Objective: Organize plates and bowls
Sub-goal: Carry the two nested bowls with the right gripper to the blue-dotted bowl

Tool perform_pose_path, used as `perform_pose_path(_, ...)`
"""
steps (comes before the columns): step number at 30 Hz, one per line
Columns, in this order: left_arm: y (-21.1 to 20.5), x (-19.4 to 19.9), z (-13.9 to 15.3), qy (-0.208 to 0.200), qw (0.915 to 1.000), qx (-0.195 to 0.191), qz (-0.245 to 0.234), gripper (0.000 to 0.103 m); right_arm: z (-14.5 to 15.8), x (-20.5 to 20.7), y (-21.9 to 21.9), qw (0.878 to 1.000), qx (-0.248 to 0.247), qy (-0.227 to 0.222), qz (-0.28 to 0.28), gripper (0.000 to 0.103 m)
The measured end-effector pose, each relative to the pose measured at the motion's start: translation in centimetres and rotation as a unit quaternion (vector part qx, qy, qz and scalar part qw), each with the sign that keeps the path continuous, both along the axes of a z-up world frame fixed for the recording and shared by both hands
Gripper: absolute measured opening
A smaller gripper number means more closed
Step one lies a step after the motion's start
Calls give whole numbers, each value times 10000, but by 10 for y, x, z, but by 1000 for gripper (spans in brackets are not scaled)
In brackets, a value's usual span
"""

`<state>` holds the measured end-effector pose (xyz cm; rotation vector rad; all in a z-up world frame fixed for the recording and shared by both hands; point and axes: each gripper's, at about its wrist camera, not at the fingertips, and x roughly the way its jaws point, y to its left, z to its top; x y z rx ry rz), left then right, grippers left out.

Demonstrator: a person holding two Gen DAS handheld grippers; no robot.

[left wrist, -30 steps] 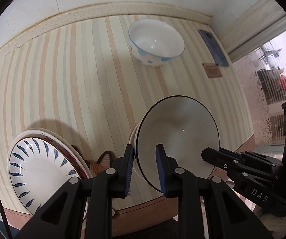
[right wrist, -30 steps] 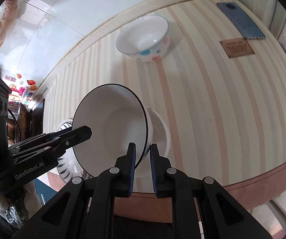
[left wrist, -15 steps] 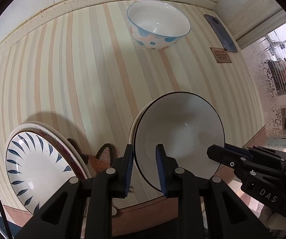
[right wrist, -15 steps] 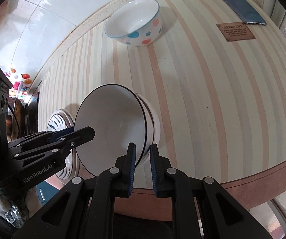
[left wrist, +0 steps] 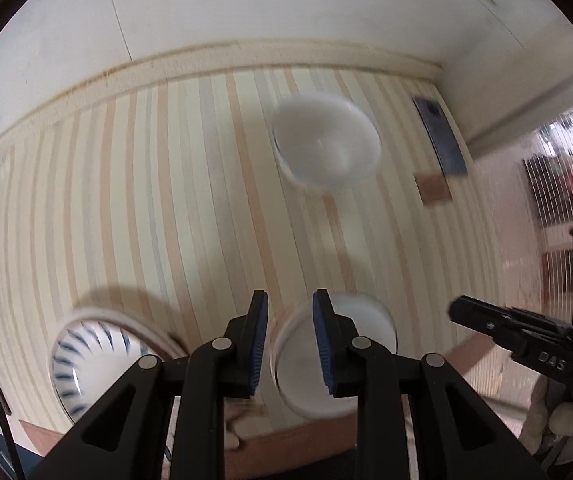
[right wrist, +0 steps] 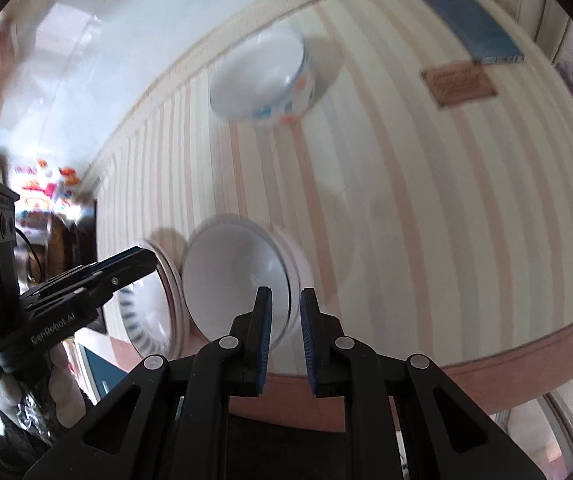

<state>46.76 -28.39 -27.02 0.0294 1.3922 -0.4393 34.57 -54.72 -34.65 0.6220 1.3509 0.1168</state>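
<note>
Nearby, the stacked bowls [right wrist: 238, 280] touch the plates [right wrist: 146, 312] beside the table edge [right wrist: 486, 356].

Both wrist views look steeply down, from close above, along their fingers at the striped table [left wrist: 134, 200]. Shared: white bowl [left wrist: 338, 360] [right wrist: 234, 276], spotted bowl [left wrist: 326, 144] [right wrist: 262, 80], phone [left wrist: 440, 136] [right wrist: 470, 24].

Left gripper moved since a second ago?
Yes. The left gripper has pulled up and back from the table: against its fingers, the far bowl and blue-patterned plate sit lower in its view.
</note>
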Motion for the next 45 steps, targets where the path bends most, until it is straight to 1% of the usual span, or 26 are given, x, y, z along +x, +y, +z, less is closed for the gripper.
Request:
perform_pose_path(4, -9, 48, -10, 24, 9997, 82, 248, 21, 14, 38, -25, 9996, -40, -210, -203, 17)
perform_pose_path(7, -18, 81, -27, 171, 9991, 119, 356, 21, 16, 72, -43, 9988, -49, -337, -337, 18)
perform_pose_path(11, -30, 113, -56, 489, 9976, 131, 463, 21, -1, 120, -56, 9986, 48, -255, -452, 20)
perform_pose_path(14, -38, 124, -71, 558, 9972, 190, 456, 21, -19, 148, -56, 9988, 132, -140, -445, 20)
perform_pose_path(18, -42, 133, -88, 653, 9968, 93, 448, 20, -44, 175, -45, 9993, 150, 37, -354, 20)
perform_pose_path(19, -43, 133, -91, 671, 9968, 60, 437, 18, -51, 183, -43, 9993, 157, 92, -334, 20)
perform_pose_path(20, -43, 134, -92, 681, 9967, 30, 430, 15, -56, 187, -41, 9993, 157, 115, -313, 20)
perform_pose_path(22, -45, 134, -95, 697, 9968, 23, 386, 14, -65, 195, -36, 9996, 100, 171, -210, 19)
perform_pose_path(24, -47, 133, -94, 655, 9972, -6, 354, 14, -69, 201, -31, 9998, -110, 129, -91, 16)
perform_pose_path(26, -51, 132, -92, 634, 9975, -52, 314, 14, -71, 205, -25, 9996, -271, 123, 22, 16)
perform_pose_path(28, -52, 133, -92, 598, 9978, 18, 294, 14, -71, 207, -22, 9993, -329, 116, 112, 15)
perform_pose_path(32, -52, 134, -92, 606, 9977, -8, 296, 14, -73, 208, -23, 9993, -312, 134, 131, 11)
perform_pose_path(37, -52, 128, -84, 474, 9985, 74, 244, 14, -65, 206, -23, 9987, -442, 50, 239, 11)
perform_pose_path(45, -40, 116, -58, 369, 9990, -98, 237, 14, -46, 199, -18, 9988, -427, -86, 244, 11)
